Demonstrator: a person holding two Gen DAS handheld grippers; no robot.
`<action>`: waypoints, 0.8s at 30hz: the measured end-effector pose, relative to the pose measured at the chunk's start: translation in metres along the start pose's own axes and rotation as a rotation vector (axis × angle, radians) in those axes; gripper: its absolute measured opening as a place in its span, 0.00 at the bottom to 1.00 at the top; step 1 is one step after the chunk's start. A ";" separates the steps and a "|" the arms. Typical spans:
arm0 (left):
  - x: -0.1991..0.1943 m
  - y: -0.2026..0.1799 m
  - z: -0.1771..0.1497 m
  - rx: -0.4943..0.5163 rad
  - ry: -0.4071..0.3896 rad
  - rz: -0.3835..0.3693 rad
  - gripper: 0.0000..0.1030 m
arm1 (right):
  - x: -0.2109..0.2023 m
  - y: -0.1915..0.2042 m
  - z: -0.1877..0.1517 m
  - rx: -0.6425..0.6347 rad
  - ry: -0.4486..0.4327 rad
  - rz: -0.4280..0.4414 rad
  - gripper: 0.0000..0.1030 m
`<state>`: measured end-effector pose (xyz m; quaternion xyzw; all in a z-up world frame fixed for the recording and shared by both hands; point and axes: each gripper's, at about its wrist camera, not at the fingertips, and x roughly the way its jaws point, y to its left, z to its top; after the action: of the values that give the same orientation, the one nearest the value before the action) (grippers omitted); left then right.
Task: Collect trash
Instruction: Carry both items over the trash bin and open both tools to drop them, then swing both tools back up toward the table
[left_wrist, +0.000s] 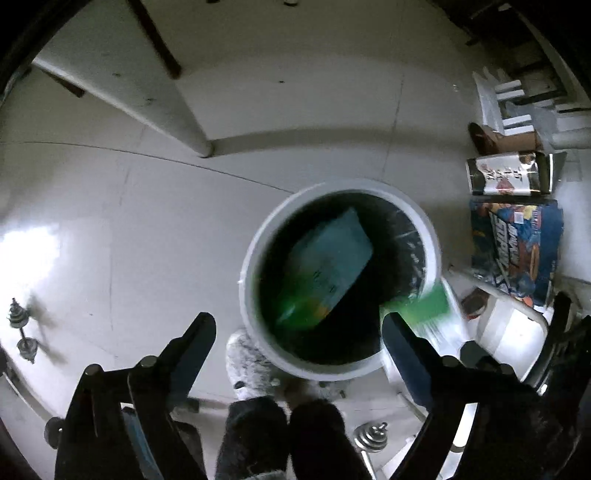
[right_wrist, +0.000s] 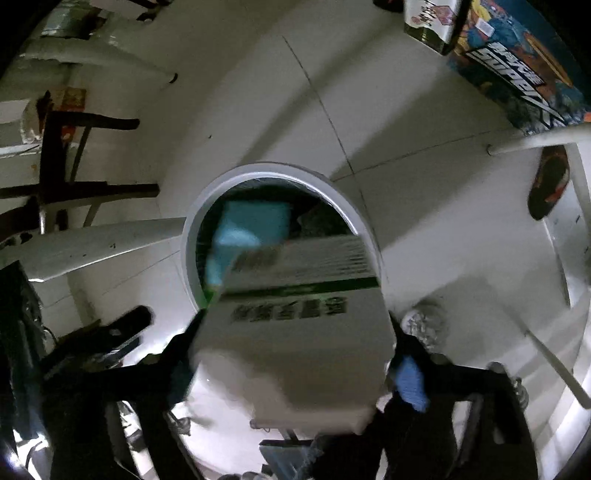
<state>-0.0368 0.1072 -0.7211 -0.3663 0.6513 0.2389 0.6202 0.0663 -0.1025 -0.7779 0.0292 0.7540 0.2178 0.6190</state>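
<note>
Right gripper (right_wrist: 295, 332) has its fingers clamped on either side of a white box (right_wrist: 295, 325), poised over the near rim of the white bin (right_wrist: 192, 221). Left gripper (left_wrist: 299, 332) gapes wide, holding nothing, above that bin (left_wrist: 247, 266), where a blue packet (left_wrist: 332, 258) lies inside

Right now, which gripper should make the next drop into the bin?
Right. The right gripper holds the white box over the bin's rim. The left gripper hangs open and empty; a teal pack already lies inside.
</note>
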 end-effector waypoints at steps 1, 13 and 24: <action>-0.004 0.002 -0.002 0.003 -0.011 0.015 0.91 | -0.001 0.000 -0.001 -0.008 -0.004 -0.003 0.99; -0.047 -0.010 -0.051 0.144 -0.128 0.221 0.93 | -0.036 0.025 -0.030 -0.229 -0.046 -0.345 0.99; -0.113 -0.026 -0.076 0.164 -0.171 0.198 0.93 | -0.092 0.043 -0.050 -0.256 -0.081 -0.360 0.99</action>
<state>-0.0688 0.0529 -0.5978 -0.2265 0.6465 0.2753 0.6745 0.0309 -0.1072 -0.6704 -0.1761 0.6879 0.1965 0.6761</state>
